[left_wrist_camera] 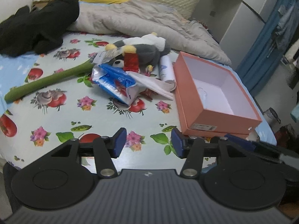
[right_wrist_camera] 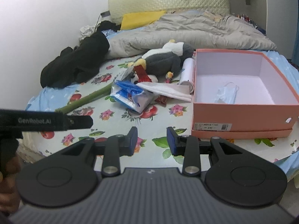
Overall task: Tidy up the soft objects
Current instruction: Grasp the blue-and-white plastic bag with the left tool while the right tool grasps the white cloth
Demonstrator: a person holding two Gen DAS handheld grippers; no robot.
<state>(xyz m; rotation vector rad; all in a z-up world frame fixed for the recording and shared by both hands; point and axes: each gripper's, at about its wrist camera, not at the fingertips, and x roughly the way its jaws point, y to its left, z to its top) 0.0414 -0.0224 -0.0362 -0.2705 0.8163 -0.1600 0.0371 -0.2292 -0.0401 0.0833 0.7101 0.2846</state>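
A: While both grippers hang over the cloth (left_wrist_camera: 104, 123) with nothing in them, where's the soft stuff?

B: Heaped just left of the box (right_wrist_camera: 243, 110): the plush (right_wrist_camera: 164, 59) at the back, the blue pack (left_wrist_camera: 115, 82) and a white cloth (right_wrist_camera: 168, 90) in front, a green stem (left_wrist_camera: 48, 80) trailing further left. A mask (right_wrist_camera: 227, 93) already lies inside the box.

A: Fingers?

B: The left gripper (left_wrist_camera: 148, 142) stands open and empty; the right gripper (right_wrist_camera: 151, 141) is parted more narrowly, also empty.

A: What could go wrong?

B: My guess: the heap overlaps, so pinching the pack may drag the white cloth along. The roll (right_wrist_camera: 187, 72) touching the box wall could get knocked. With the grippers this close, they might collide reaching in.
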